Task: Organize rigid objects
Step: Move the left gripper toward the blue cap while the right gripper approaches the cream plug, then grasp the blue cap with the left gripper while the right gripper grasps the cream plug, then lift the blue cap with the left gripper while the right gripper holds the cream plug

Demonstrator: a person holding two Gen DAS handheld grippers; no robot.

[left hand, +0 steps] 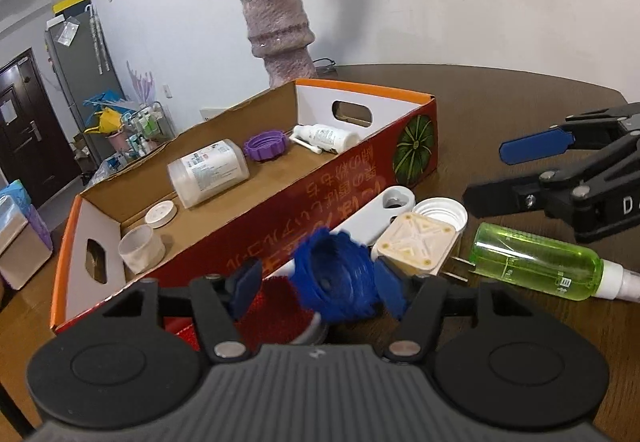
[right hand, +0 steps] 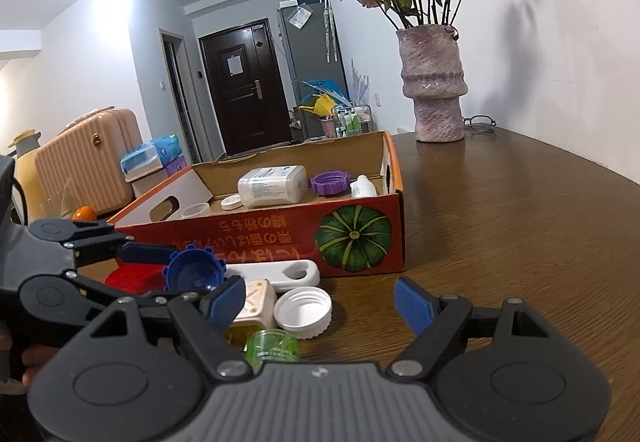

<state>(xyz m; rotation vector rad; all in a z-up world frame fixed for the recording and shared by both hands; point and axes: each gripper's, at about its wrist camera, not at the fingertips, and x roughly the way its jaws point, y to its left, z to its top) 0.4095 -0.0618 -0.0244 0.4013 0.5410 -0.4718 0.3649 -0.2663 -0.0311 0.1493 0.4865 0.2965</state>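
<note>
Blue cap [left hand: 340,278], toothed rim, is pinched between the pads of the left gripper [left hand: 320,284] and held clear of the tabletop [right hand: 520,222], just in front of the long red wall of the cardboard box [left hand: 280,202]. Right gripper [right hand: 320,302] is spread wide, nothing between its pads, hovering over the green spray bottle [left hand: 536,262], which is laid on its side near the front edge of the tabletop.

Clustered just outside the box's long wall: white screw lid [right hand: 303,312], cream plug adapter [left hand: 416,244] touching that lid, flat white opener-shaped piece [right hand: 280,274] lying along the wall, red textured item [left hand: 280,306] seen under the held cap.

Inside the box: large white labelled bottle [left hand: 208,172] on its side mid-floor, purple toothed ring [left hand: 266,146] beside it, small white bottle [left hand: 326,136] at the end by the handle cutout, small white disc lid [left hand: 161,213] and white open cup [left hand: 141,248] at the other end.

Pink vase [right hand: 434,82] of dried roses is stood near the far edge of the tabletop, by the wall, well apart from the box. Eyeglasses [right hand: 480,122] are lying just beside it.
</note>
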